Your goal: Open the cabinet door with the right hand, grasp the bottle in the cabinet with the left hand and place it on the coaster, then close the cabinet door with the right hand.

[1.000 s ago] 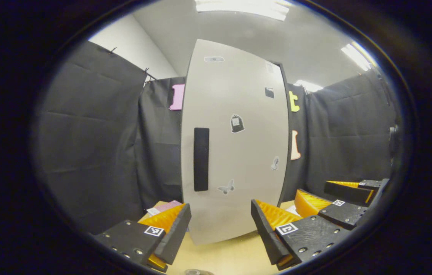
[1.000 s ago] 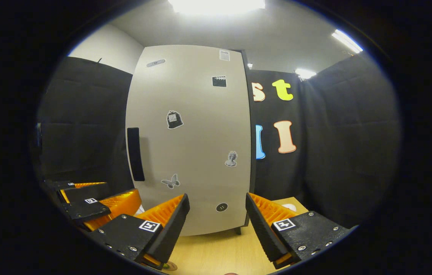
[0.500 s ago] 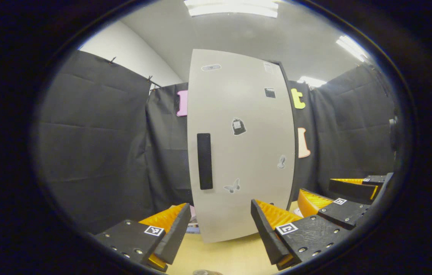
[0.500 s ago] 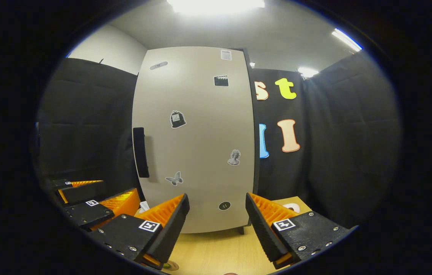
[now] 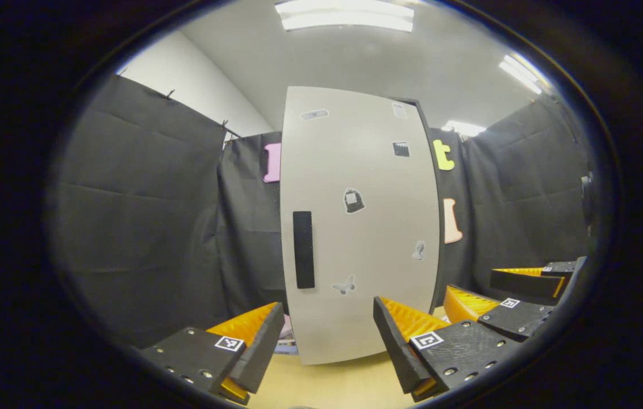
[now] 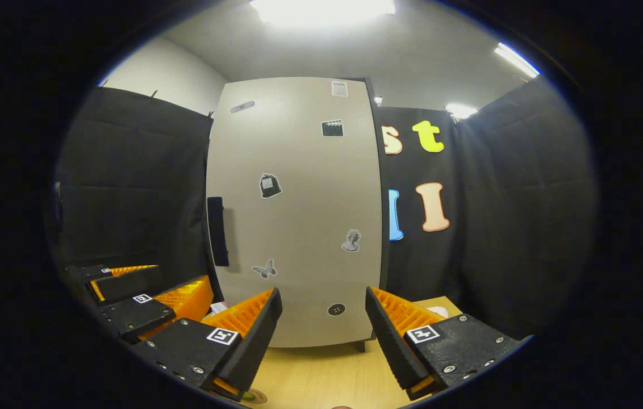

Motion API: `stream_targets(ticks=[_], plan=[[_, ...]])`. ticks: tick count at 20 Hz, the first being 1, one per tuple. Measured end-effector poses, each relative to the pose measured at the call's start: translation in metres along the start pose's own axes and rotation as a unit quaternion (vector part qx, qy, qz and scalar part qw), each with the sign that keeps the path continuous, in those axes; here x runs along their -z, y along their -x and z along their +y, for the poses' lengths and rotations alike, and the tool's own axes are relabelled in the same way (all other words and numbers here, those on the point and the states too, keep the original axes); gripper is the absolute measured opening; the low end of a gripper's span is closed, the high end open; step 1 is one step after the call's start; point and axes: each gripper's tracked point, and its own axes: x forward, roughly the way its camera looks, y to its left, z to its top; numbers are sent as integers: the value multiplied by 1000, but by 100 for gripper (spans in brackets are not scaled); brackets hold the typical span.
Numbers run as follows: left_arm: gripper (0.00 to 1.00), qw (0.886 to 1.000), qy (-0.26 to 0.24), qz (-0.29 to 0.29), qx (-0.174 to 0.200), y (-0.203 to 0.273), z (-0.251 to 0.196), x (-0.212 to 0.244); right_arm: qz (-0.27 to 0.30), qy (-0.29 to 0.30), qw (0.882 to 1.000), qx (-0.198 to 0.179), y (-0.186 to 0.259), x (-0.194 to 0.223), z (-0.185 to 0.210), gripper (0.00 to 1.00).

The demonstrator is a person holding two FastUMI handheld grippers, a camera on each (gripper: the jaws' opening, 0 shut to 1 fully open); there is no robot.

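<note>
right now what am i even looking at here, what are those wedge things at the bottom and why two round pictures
Each round picture comes from a fisheye camera riding on a handheld two-finger gripper; a person holds one in each hand. The wedges at the bottom are that gripper's own fingers. In the left gripper view, the left gripper is open and holds nothing, and the right gripper shows farther off. In the right gripper view, the right gripper is open and empty too. Both face a pale cabinet door, shut, with a dark handle and small stickers, standing on a light wooden table.
</note>
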Motion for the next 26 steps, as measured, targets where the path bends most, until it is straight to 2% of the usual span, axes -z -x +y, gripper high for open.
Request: stream_targets(ticks=[1,11,12,13,15,16,18,20,21,22,26], plan=[[90,1000,0,-1,2,-1,-2,0,-2,2,1000,3,0,-1,-2,92],[90,1000,10,-1,20,-10,-12,5,-4,2,1000,12,-8,0,-7,92],[82,1000,8,-2,21,-12,-12,5,-3,0,1000,13,-9,0,-8,92],[90,1000,6,-3,20,-12,-12,4,-1,-3,1000,13,-10,1,-8,92],[90,1000,4,-4,21,-14,-13,3,-1,-6,1000,13,-10,2,-8,90],[85,1000,3,-5,22,-15,-13,3,-1,-6,1000,13,-11,1,-8,92],[90,1000,4,5,27,-16,-15,8,0,-5,1000,14,-12,3,-8,92],[90,1000,4,10,25,-19,-16,9,7,-6,1000,13,-13,6,-7,92],[86,1000,4,8,25,-19,-16,8,8,-7,1000,12,-14,7,-7,92],[90,1000,3,5,26,-19,-16,7,7,-8,1000,11,-14,6,-6,92],[90,1000,2,4,25,-19,-14,6,3,-10,1000,11,-16,4,-6,92]])
